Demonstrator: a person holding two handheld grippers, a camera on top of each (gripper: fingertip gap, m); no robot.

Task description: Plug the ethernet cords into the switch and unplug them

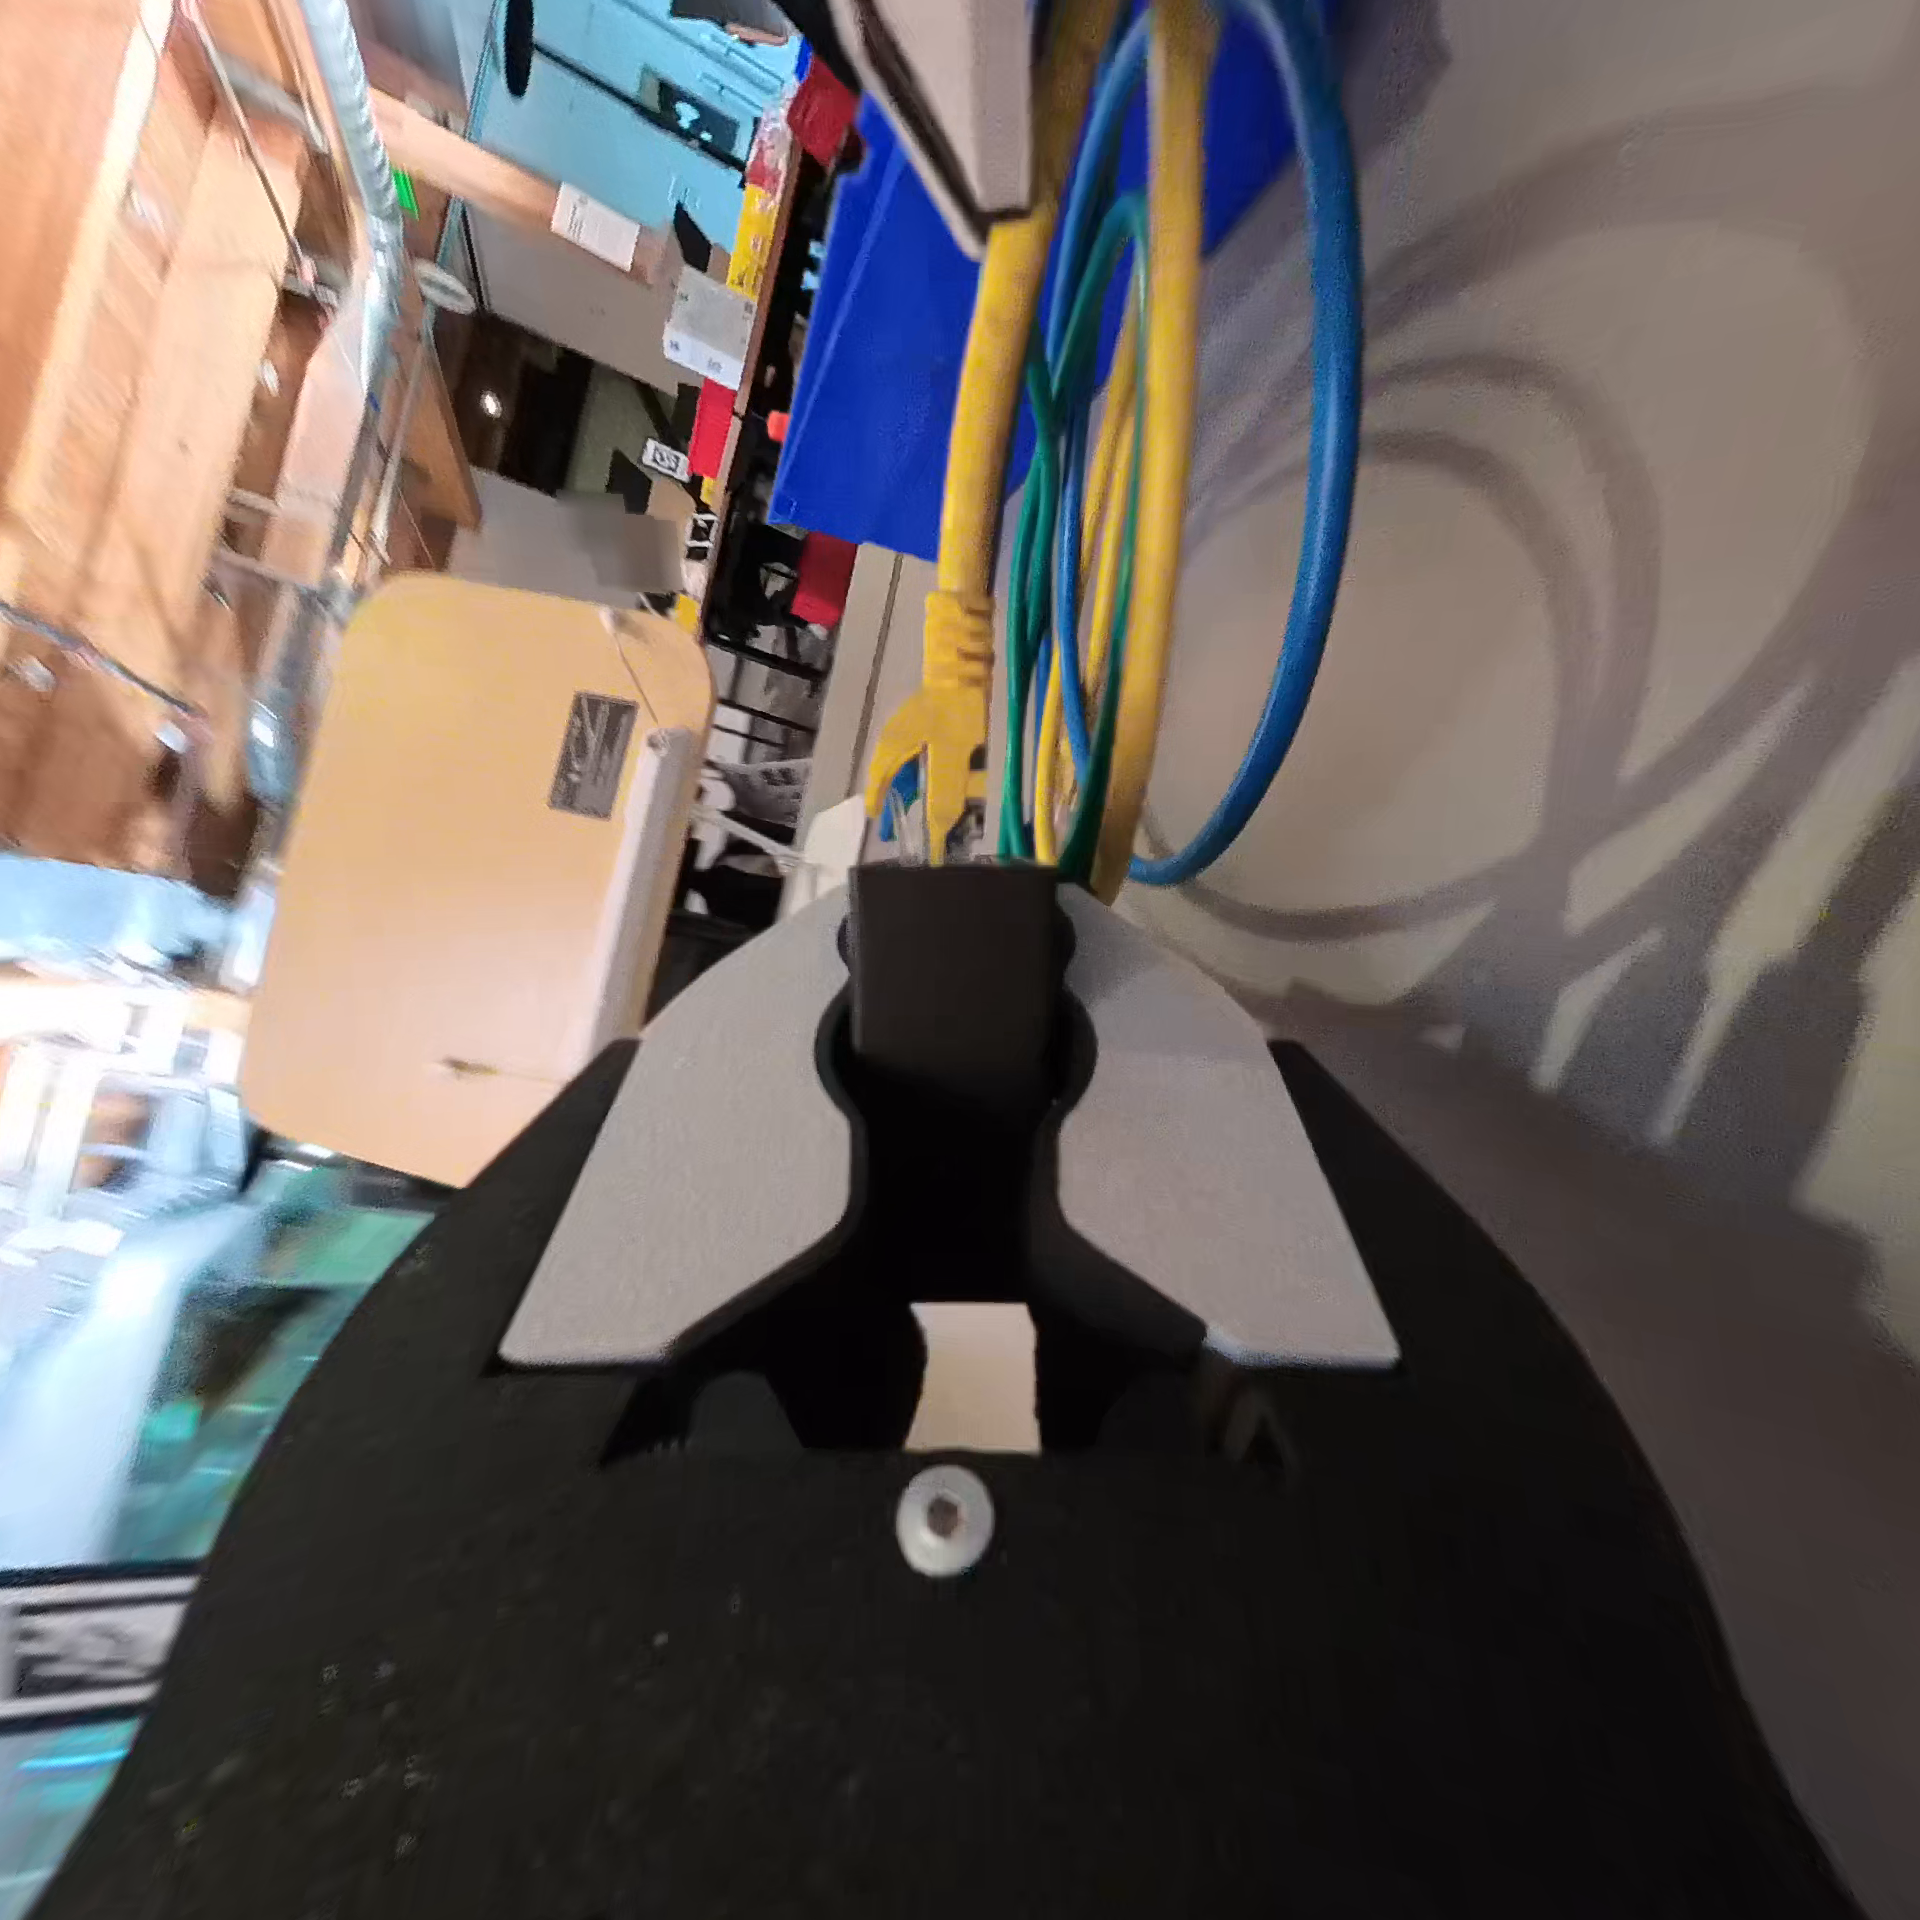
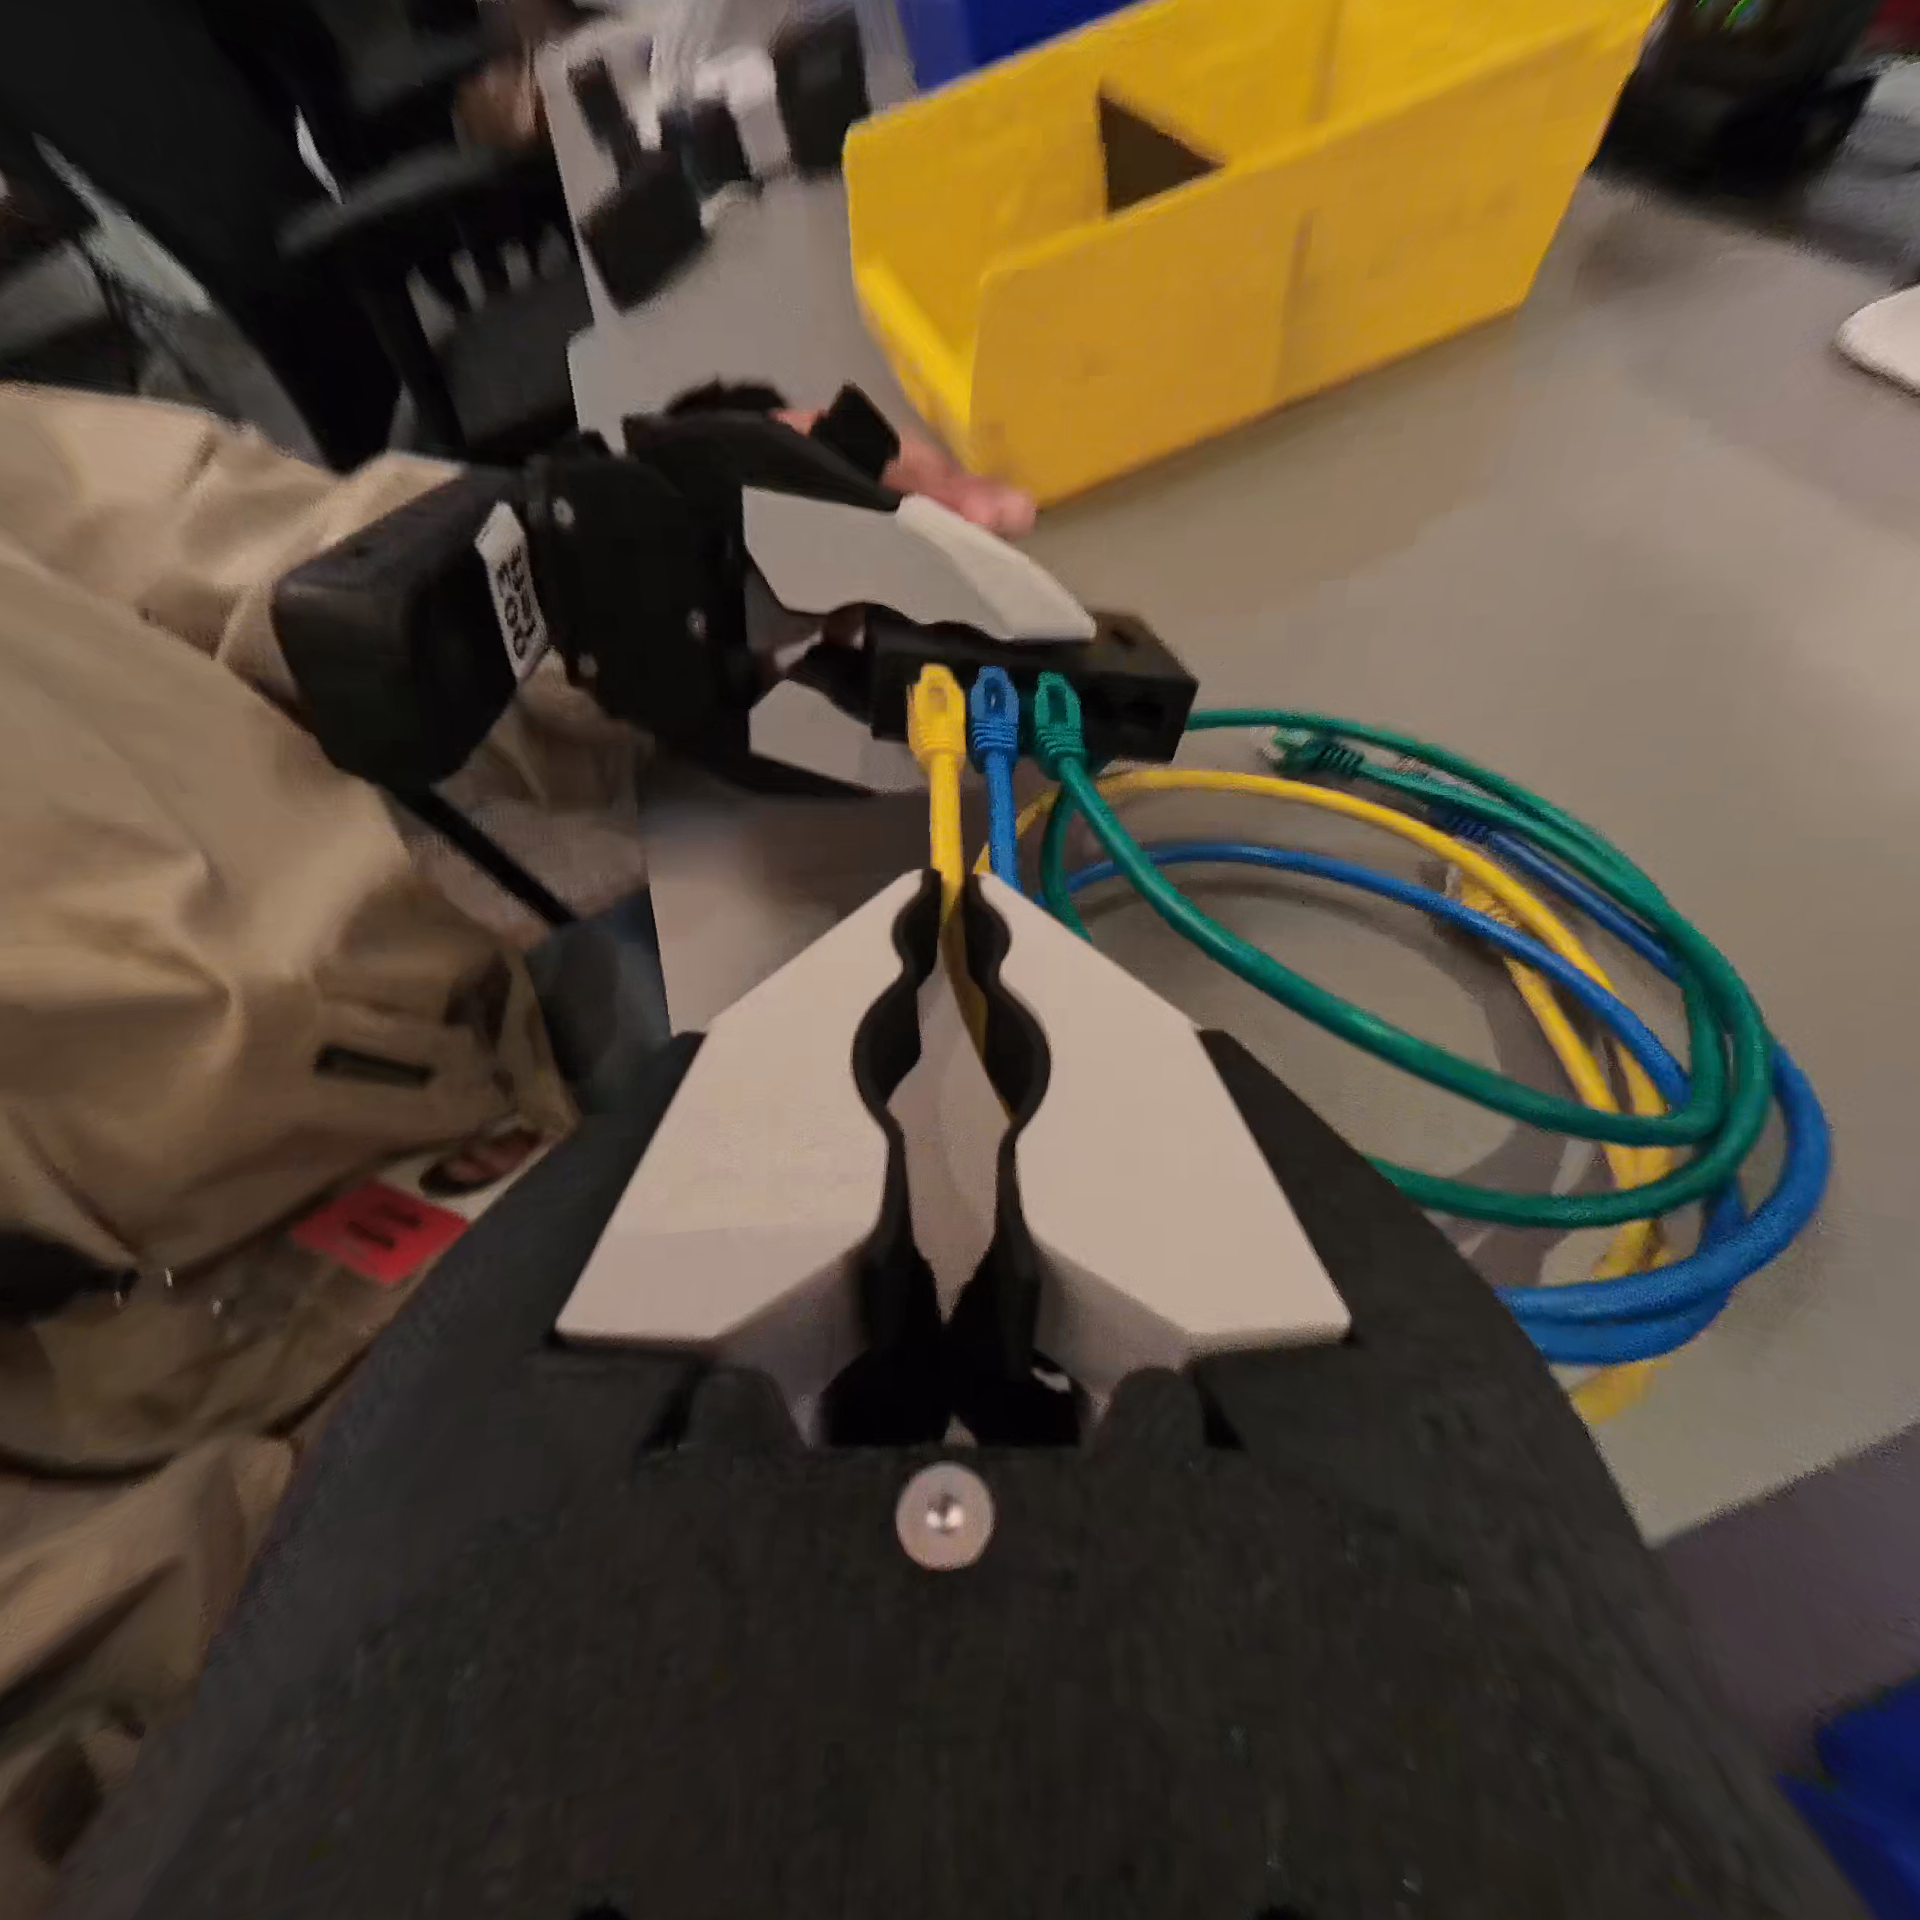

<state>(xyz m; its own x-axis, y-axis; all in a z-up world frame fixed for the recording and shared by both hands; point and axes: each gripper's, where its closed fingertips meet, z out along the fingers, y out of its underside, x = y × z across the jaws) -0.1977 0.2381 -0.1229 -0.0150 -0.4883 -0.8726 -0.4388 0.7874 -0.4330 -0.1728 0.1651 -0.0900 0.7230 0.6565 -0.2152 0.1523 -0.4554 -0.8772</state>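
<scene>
My left gripper [image 1: 956, 904] is shut on the small black switch [image 1: 951, 961], turned on its side; it also shows in the right wrist view [image 2: 914, 592], holding the switch [image 2: 1122, 675] just above the grey table. A yellow cord [image 2: 940, 800], a blue cord [image 2: 997, 800] and a green cord [image 2: 1143, 862] are plugged side by side into the switch. My right gripper [image 2: 951, 899] is shut on the yellow cord a short way back from its plug. The yellow plug [image 1: 951, 675] shows close up in the left wrist view.
The cords lie coiled on the grey table [image 2: 1558, 499] to the right, their free ends [image 2: 1320, 753] loose. A yellow bin [image 2: 1247, 260] stands behind the switch. A blue bin [image 1: 883, 364] shows in the left wrist view. A tan sleeve [image 2: 208, 831] fills the left.
</scene>
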